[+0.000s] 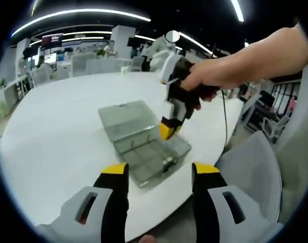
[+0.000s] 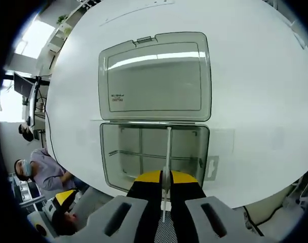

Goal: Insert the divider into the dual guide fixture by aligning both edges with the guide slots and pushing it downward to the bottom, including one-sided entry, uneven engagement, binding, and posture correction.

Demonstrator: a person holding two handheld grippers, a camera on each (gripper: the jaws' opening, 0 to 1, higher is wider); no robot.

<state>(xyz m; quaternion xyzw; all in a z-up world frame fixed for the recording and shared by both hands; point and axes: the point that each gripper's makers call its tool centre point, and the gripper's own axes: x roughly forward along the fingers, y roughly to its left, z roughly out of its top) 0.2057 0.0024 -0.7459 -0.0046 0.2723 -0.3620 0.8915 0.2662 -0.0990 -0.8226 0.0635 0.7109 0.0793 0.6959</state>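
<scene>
A clear plastic compartment box (image 2: 139, 154) lies on the white table with its lid (image 2: 154, 76) folded flat open behind it. My right gripper (image 2: 166, 178) is shut on a thin clear divider (image 2: 168, 147), seen edge-on and standing over the tray's middle between the cross walls. How deep it sits in the slots cannot be told. In the left gripper view the same box (image 1: 136, 139) lies ahead, and the right gripper (image 1: 170, 129), held by a hand, points down into its near-right part. My left gripper (image 1: 160, 169) hovers open in front of the box with nothing between its fingers.
The round white table (image 1: 58, 126) has its edge just behind the box. A grey chair (image 1: 253, 172) stands at the right. A small clear piece (image 2: 213, 168) lies beside the tray. A seated person (image 2: 45, 172) is past the table edge; desks and people fill the far room.
</scene>
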